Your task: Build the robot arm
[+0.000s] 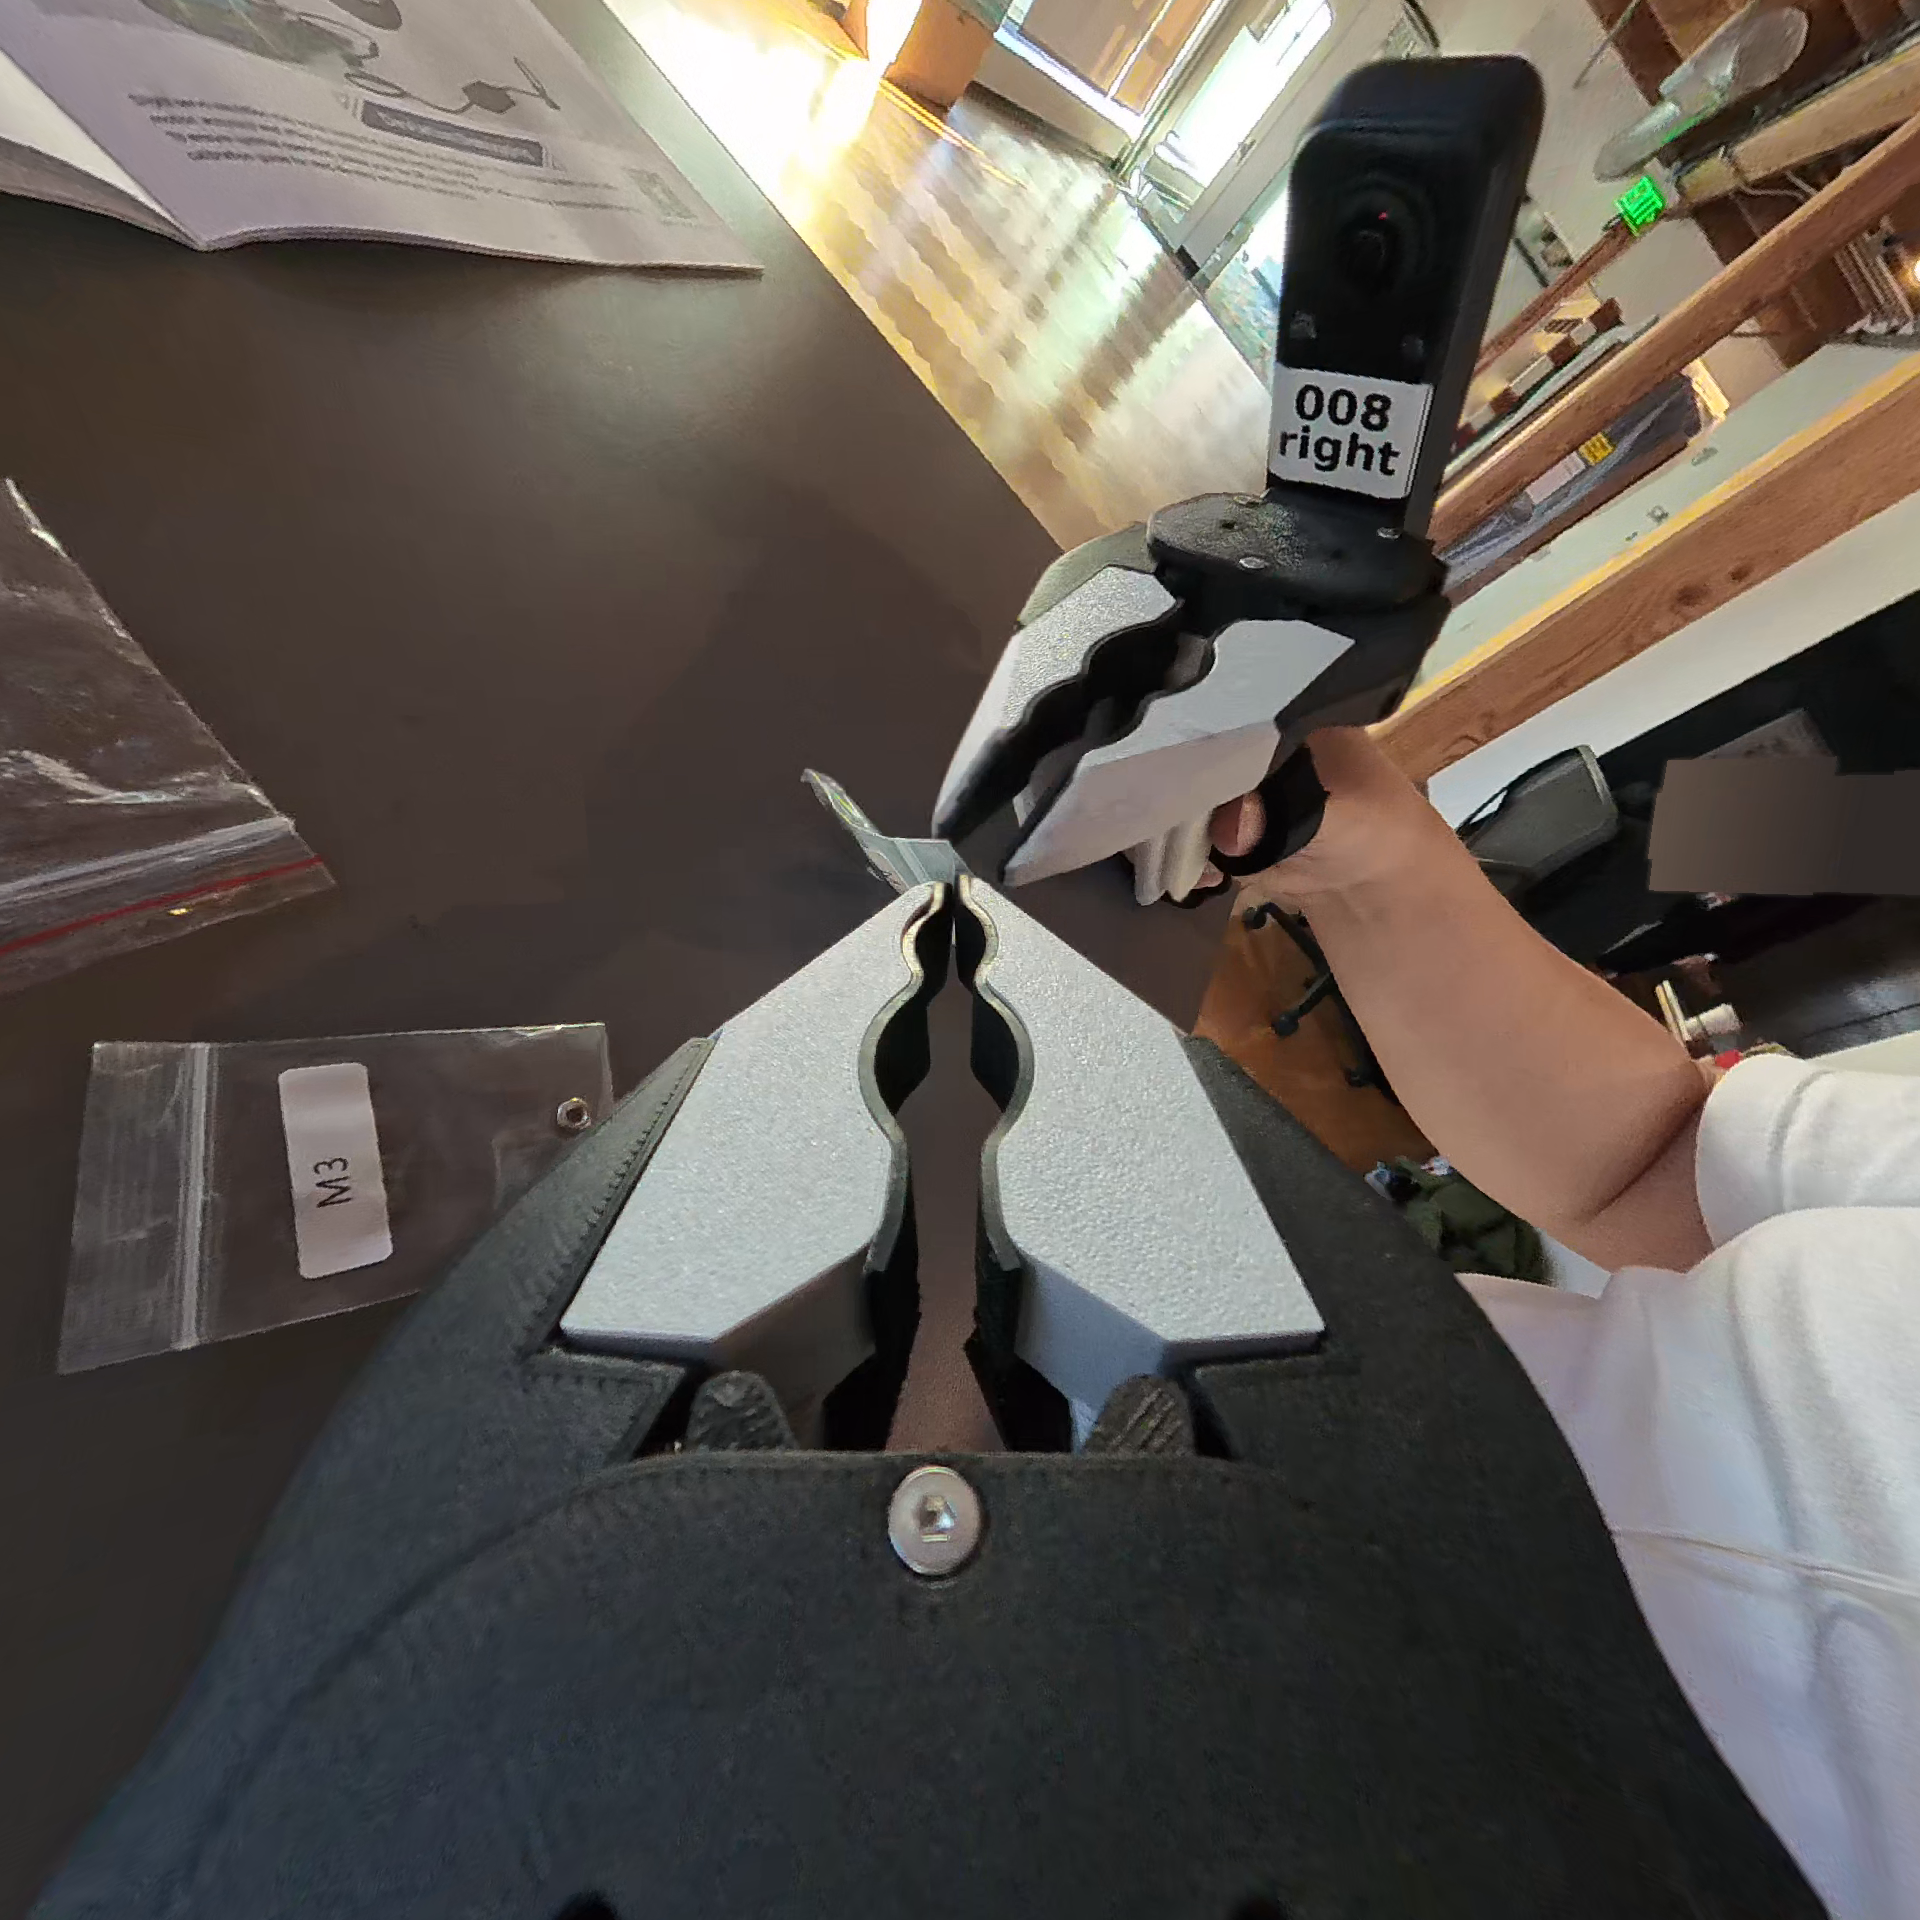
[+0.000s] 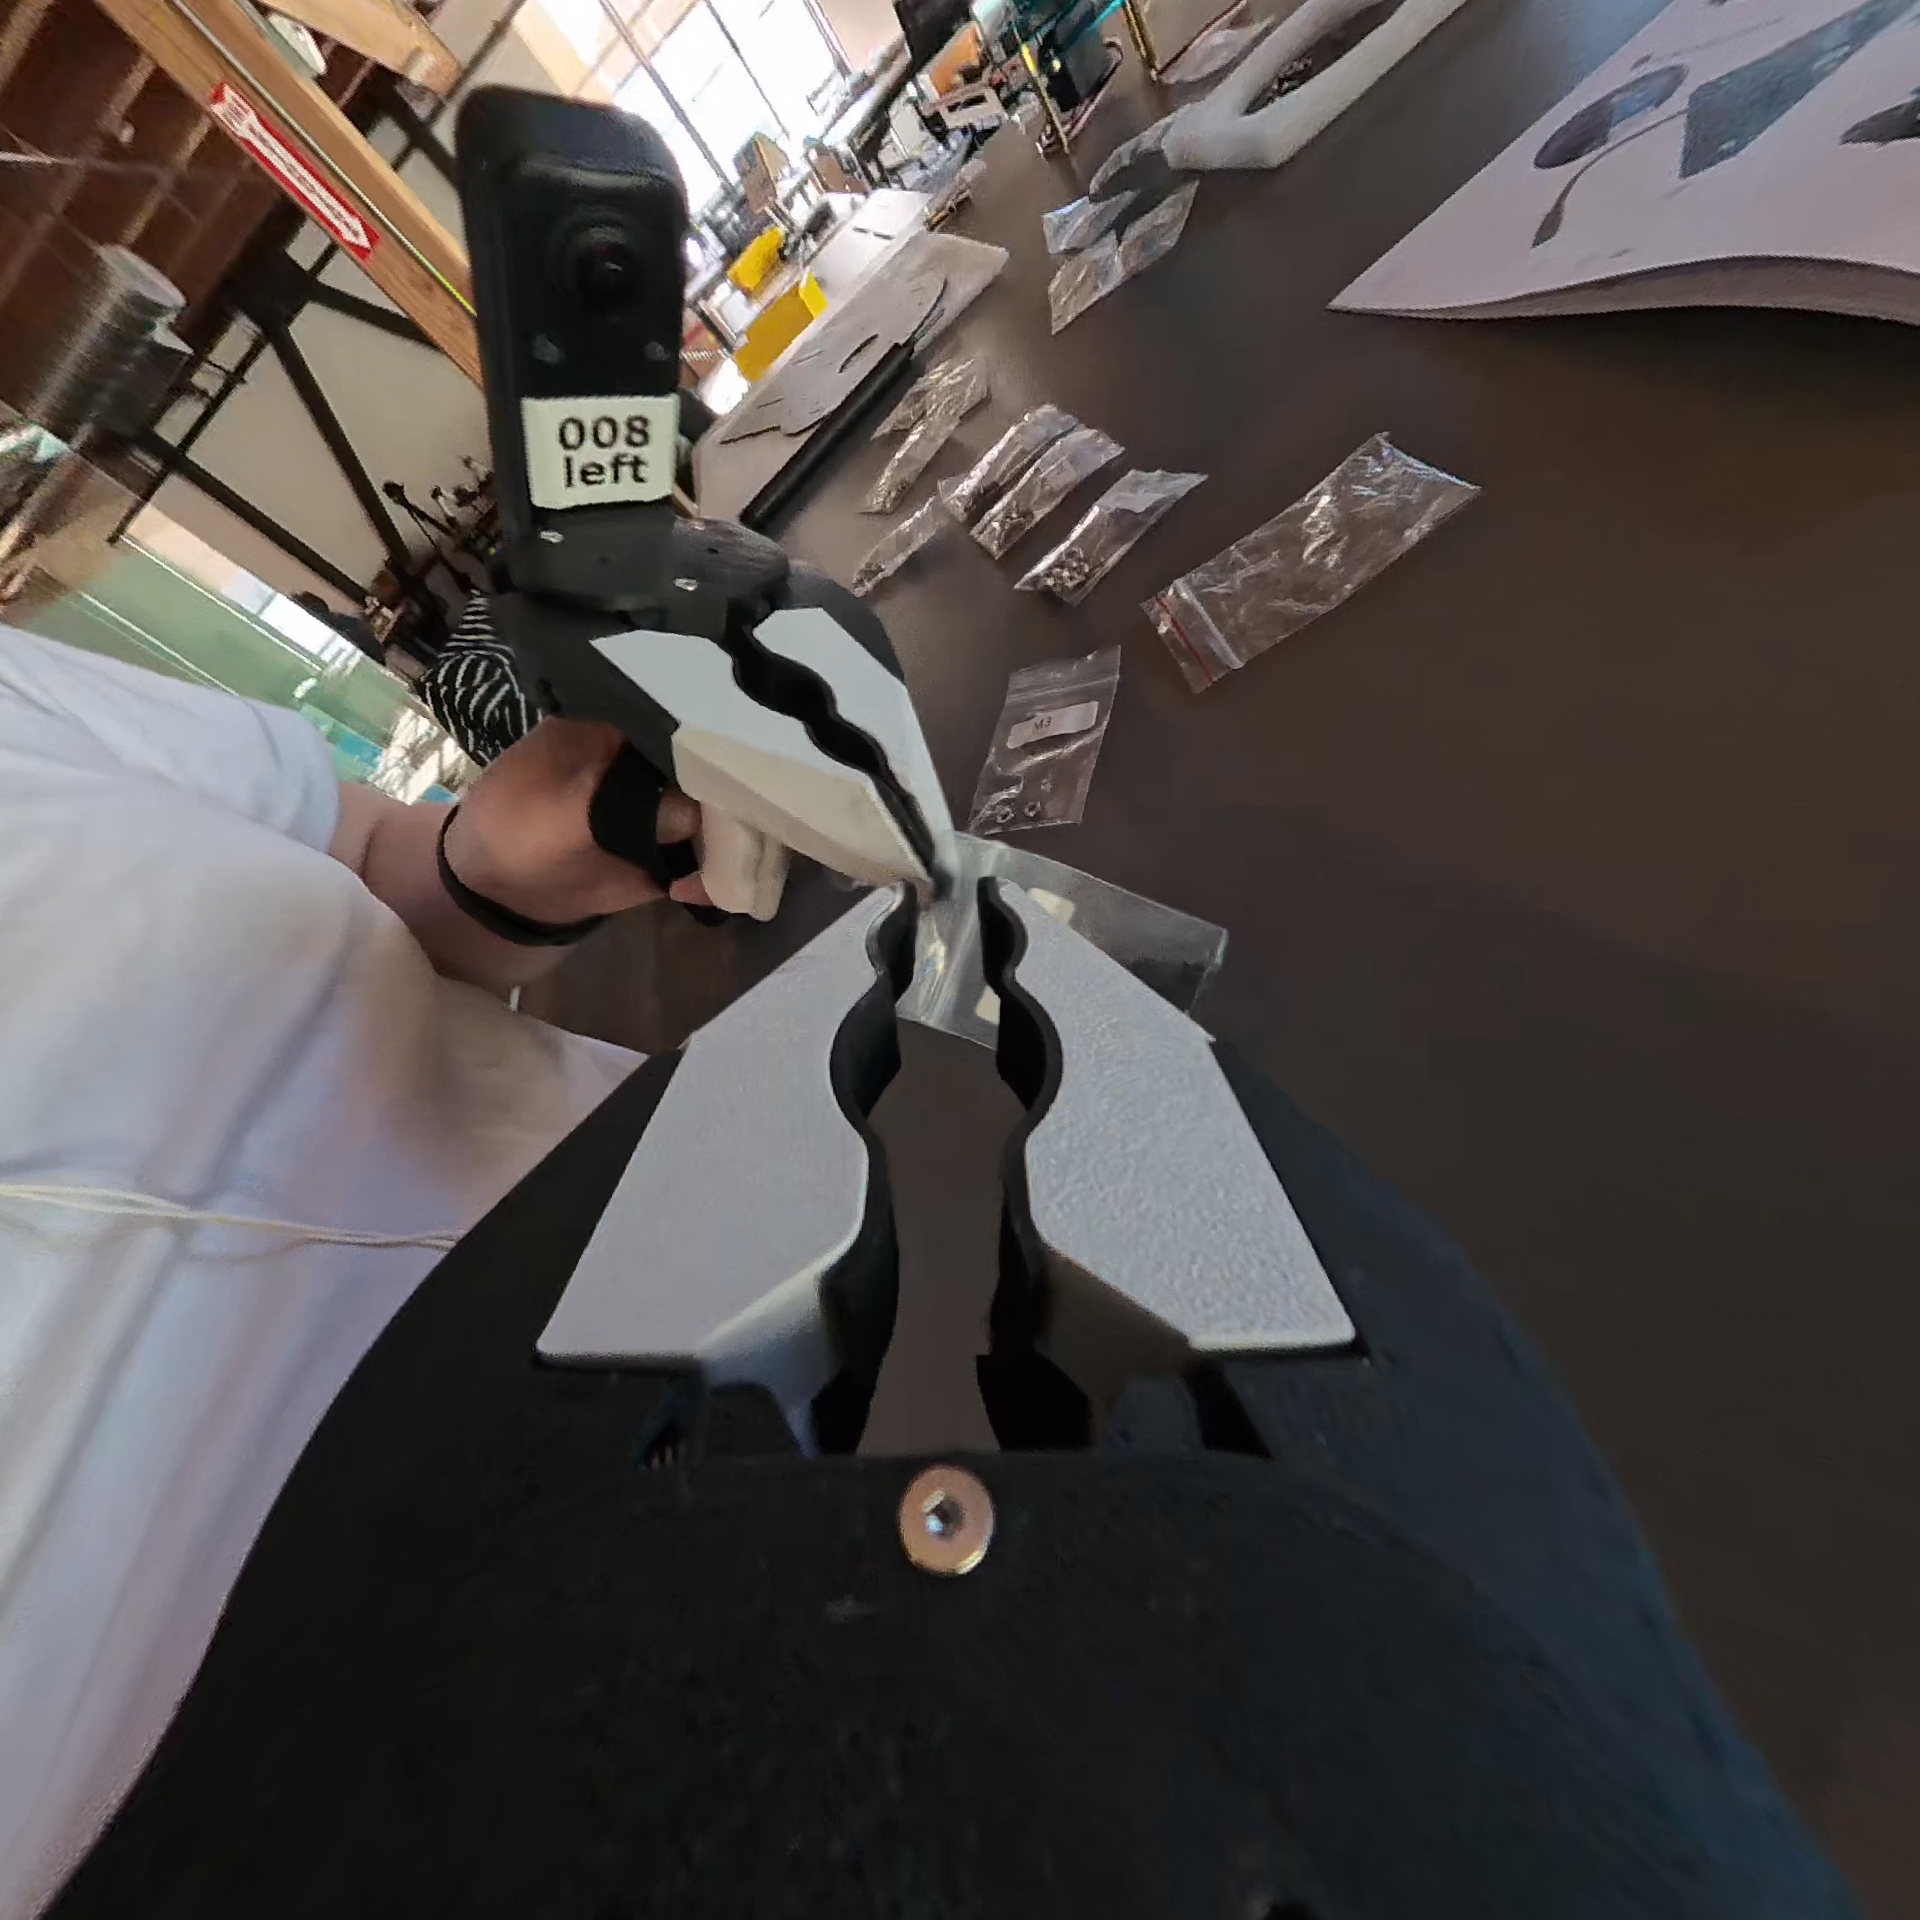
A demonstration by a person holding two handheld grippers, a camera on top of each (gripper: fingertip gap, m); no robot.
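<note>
While left tongs [image 1: 953, 891] pinch clear bag [image 2: 1101, 925], contents unclear

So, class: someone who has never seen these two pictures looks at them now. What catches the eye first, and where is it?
First, the two grippers meeting tip to tip above the dark table: the left gripper is shut on a small clear plastic bag, and the right gripper has its tips at the same bag, slightly parted. Next, the row of small clear bags beyond them, and the open booklet at the table's far side.
</note>
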